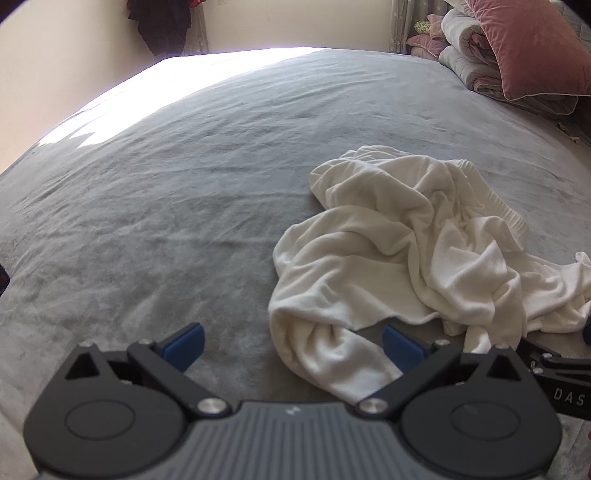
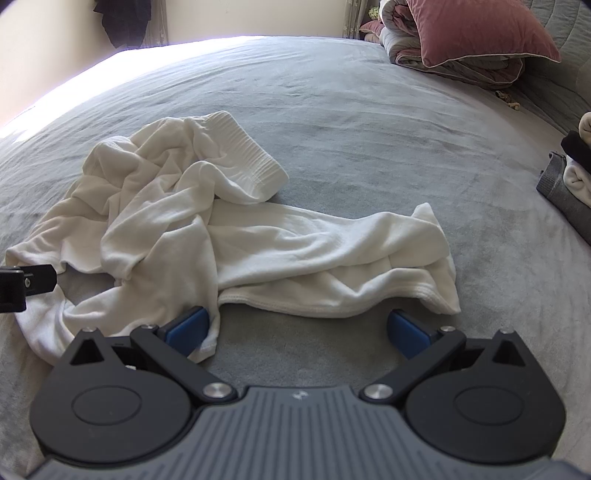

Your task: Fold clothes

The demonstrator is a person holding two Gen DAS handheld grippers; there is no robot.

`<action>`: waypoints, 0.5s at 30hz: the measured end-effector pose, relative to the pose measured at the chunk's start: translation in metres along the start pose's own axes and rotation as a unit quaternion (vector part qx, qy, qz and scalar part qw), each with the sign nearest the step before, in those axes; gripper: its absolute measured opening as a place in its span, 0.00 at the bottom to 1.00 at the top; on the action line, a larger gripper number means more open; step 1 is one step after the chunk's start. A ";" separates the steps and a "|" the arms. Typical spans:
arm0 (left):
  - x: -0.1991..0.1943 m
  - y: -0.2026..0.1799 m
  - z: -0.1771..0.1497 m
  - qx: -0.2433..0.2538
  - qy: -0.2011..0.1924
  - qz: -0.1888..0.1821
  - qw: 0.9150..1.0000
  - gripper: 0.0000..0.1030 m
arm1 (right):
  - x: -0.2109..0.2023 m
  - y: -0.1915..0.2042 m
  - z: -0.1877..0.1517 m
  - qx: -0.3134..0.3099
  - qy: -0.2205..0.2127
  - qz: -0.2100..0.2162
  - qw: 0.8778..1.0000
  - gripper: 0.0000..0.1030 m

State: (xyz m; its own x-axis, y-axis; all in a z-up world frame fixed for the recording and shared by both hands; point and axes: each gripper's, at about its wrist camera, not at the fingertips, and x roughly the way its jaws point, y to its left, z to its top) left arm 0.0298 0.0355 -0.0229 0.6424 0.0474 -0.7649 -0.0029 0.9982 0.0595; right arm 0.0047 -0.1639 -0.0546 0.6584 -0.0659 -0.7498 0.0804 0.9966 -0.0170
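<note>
Both grippers, left gripper (image 1: pixel 293 347) and right gripper (image 2: pixel 297 330), are hovering spread wide at the near edge of the crumpled white garment (image 2: pixel 221 229) on the bed (image 2: pixel 351 129), risking pinching several bunched layers or the blanket beneath.

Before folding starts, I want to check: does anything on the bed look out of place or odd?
Only the white garment: it lies crumpled on the grey bed, not yet spread flat. Nothing looks damaged.

A: The crumpled white knit cotton garment (image 2: pixel 229 229) looks soft and matt, its waistband ribbed.
B: The grey bedcover (image 1: pixel 166 221) is plush, faintly creased cloth; the dusty-pink pillow (image 2: pixel 476 29) looks velvety.
</note>
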 end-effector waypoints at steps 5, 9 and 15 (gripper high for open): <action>0.000 0.001 0.000 0.001 -0.002 0.001 1.000 1.00 | 0.000 0.000 0.000 0.000 0.000 0.000 1.000 1.00; 0.000 0.002 0.001 0.002 -0.003 0.002 1.000 1.00 | -0.001 0.000 0.002 0.000 0.001 0.000 1.000 1.00; 0.000 0.014 0.011 -0.003 0.012 -0.025 1.000 1.00 | -0.006 -0.006 0.008 0.009 0.016 0.015 1.000 1.00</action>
State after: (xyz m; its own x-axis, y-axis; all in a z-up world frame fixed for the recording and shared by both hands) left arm 0.0377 0.0487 -0.0151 0.6239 -0.0020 -0.7815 0.0245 0.9996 0.0170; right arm 0.0063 -0.1694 -0.0450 0.6361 -0.0345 -0.7709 0.0743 0.9971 0.0166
